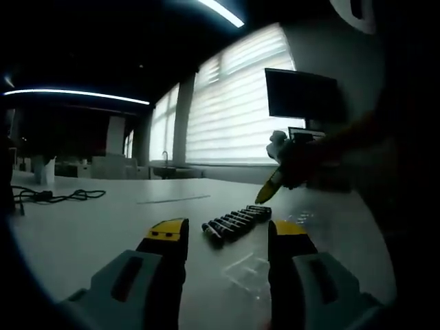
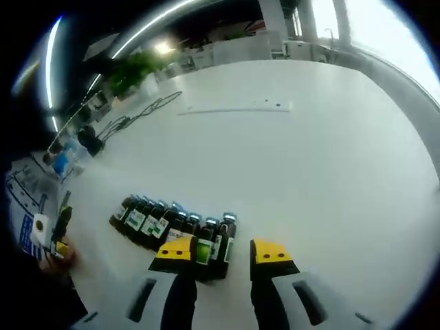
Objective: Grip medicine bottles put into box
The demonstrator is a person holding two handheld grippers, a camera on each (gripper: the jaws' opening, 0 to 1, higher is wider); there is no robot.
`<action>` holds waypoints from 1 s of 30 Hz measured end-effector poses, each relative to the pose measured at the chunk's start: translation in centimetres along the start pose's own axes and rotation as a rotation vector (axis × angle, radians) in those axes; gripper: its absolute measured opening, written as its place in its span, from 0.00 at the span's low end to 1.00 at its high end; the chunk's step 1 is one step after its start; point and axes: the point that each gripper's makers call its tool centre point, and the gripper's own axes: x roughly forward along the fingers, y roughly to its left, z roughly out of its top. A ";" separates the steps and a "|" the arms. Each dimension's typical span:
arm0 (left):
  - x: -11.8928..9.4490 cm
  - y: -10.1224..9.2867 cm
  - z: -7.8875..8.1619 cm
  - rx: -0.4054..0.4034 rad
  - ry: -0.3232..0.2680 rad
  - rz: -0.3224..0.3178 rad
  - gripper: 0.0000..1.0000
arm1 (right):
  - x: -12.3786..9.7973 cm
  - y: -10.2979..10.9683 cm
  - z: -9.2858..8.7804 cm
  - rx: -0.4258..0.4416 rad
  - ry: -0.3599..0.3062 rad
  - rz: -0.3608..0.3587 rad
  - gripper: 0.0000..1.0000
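**Closing in on the first bottle of the row**

Reaching down over the row of medicine bottles point(image 2: 172, 223), the right claw point(image 2: 221, 253) has its jaws spread wide and grips nothing; the bottles at the near end of the row sit between its yellow tips, one with a green label nearest the gap. This looks like the approach step of the first pick: nothing is held, and the whole row lies on the white tabletop point(image 2: 295, 151). No box can be made out from this view, so where the bottle must go is unclear.

In the left gripper view, the left claw point(image 1: 225, 237) is likewise open and empty, resting low just short of the row of medicine bottles point(image 1: 234, 221). Just past the row, the right claw point(image 1: 273, 184) hangs above the bottles with a person's arm behind it. Farther beyond the row, a black cable point(image 1: 51, 196) lies on the tabletop, well apart from the bottles.

Next, I judge, the right claw should settle on a single bottle and close without nudging its neighbours, which lie touching side by side.
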 end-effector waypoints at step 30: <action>-0.2 -0.1 0.5 -0.017 -0.027 -0.011 0.38 | 0.2 -0.5 -2.0 0.040 0.082 -0.070 0.08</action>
